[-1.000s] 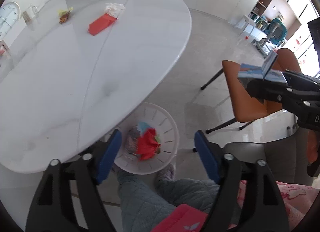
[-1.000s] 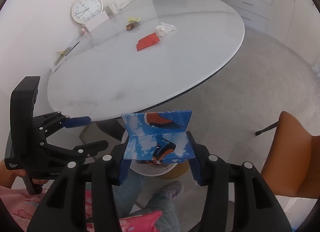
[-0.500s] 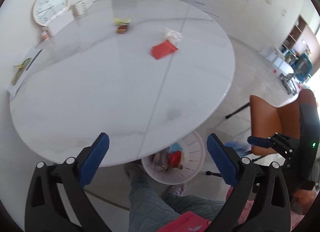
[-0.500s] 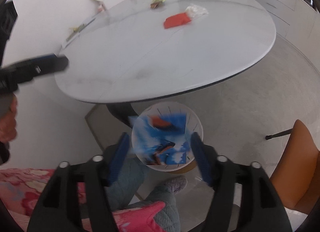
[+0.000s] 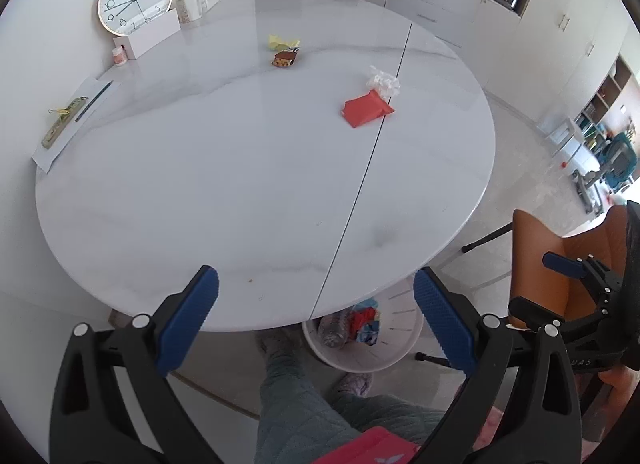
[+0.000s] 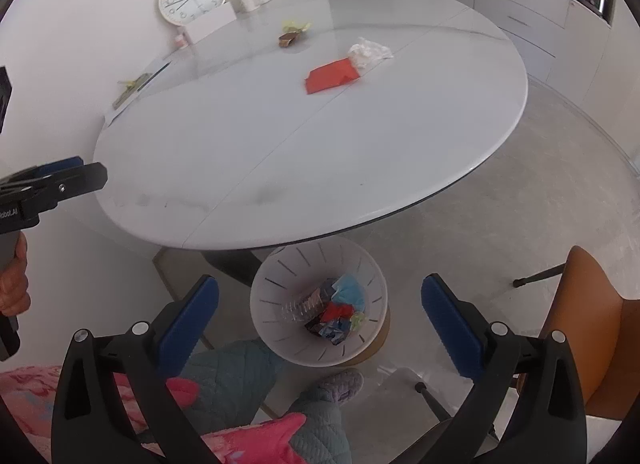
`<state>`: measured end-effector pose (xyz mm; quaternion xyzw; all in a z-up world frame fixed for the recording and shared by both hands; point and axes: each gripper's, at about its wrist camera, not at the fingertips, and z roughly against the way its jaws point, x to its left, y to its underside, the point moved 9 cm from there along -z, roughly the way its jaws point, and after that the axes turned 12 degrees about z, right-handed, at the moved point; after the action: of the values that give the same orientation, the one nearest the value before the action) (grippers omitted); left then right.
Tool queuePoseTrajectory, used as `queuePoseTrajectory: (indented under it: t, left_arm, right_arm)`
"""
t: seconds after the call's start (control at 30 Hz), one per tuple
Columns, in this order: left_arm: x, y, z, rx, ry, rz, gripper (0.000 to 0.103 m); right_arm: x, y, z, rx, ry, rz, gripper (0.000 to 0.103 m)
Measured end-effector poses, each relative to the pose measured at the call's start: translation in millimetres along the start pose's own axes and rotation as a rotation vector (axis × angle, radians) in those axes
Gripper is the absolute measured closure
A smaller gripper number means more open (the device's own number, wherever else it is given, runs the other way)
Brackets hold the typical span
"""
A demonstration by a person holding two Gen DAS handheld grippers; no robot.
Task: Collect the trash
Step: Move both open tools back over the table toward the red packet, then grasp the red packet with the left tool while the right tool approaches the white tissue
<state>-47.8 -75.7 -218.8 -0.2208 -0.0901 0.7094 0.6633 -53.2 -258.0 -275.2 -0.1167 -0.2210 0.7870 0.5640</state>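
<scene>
The left gripper hangs over the near edge of the round white table, jaws wide apart and nothing in them. Out on the table sit a red wrapper, touching a crumpled white tissue, plus a snack bar wrapper farther back. The white bin peeks out under the table's rim with colourful trash inside.

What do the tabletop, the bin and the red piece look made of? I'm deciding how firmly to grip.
Tabletop: glossy white stone or stone-look slab, going by its grey veins and reflections.
Bin: likely white plastic, thin slotted wall, faintly translucent.
Red piece: probably paper or thin card, matte, with sharp folds.
</scene>
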Motion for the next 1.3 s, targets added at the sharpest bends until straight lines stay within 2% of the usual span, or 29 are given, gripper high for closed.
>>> queuePoseTrajectory:
  t: [0.3, 0.5, 0.8, 1.0, 1.13, 1.3]
  left_arm:
    - [-6, -7, -10, 0.009, 0.028, 0.001, 0.009]
    - [-15, -28, -25, 0.006, 0.079, -0.073, 0.009]
    - [-32, -94, -64, -0.022, 0.194, -0.291, 0.009]
    - [-58, -137, -105, -0.03, 0.281, -0.459, 0.009]
    - [-79, -151, -136, -0.02, 0.303, -0.523, 0.011]
    - [-100, -165, -185, 0.003, 0.292, -0.523, 0.023]
  right_arm:
    - [-17, 5, -2, 0.032, 0.016, -0.058, 0.002]
    - [-28, -12, -6, 0.037, 0.034, -0.104, 0.002]
    - [-52, -76, -26, -0.007, 0.123, -0.222, 0.002]
    - [-72, -120, -48, -0.006, 0.187, -0.261, 0.002]
    - [-85, -150, -65, -0.017, 0.186, -0.273, 0.002]
    - [-109, -185, -97, -0.001, 0.168, -0.206, 0.002]
